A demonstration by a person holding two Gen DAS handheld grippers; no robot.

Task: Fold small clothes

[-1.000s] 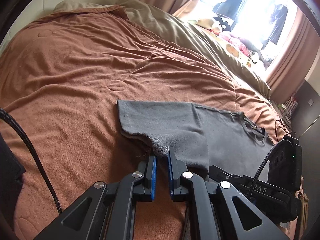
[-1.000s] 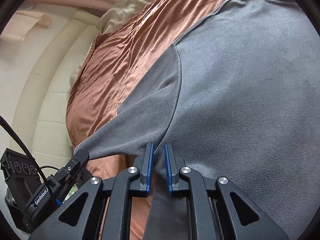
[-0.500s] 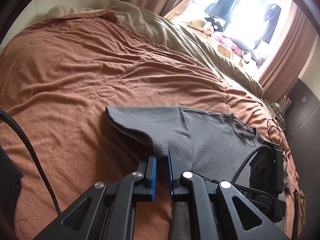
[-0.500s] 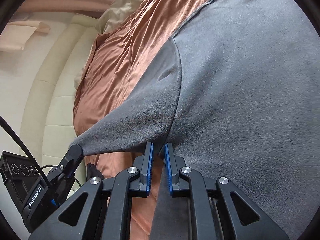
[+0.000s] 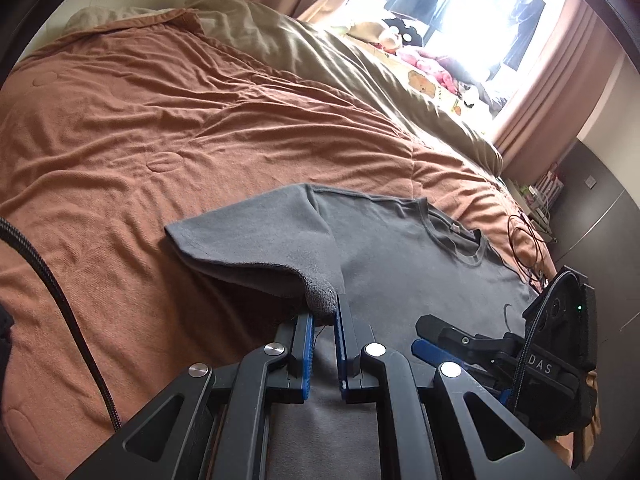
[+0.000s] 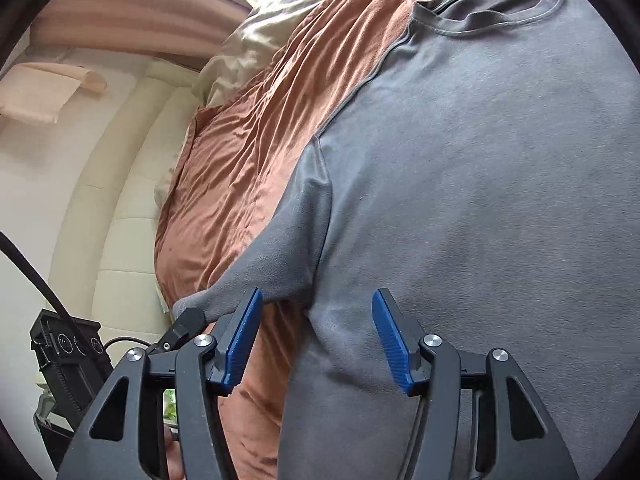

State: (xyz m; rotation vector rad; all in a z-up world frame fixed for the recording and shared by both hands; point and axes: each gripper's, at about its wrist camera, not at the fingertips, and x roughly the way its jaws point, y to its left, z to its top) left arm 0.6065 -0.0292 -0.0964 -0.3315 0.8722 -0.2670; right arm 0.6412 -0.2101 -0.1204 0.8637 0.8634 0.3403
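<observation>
A grey T-shirt lies flat on the brown bedspread, collar toward the far right. My left gripper is shut on the sleeve's edge and holds the sleeve lifted and drawn over the shirt body. In the right wrist view the shirt fills the frame. My right gripper is open and empty just above the armpit fold, its blue pads wide apart. The right gripper also shows in the left wrist view.
An olive duvet and stuffed toys lie along the far side by the bright window. A black cable lies at the bed's right edge. A padded cream headboard is at left in the right wrist view.
My right gripper has opened and let go of the shirt. My left gripper has carried the sleeve further right over the shirt body.
</observation>
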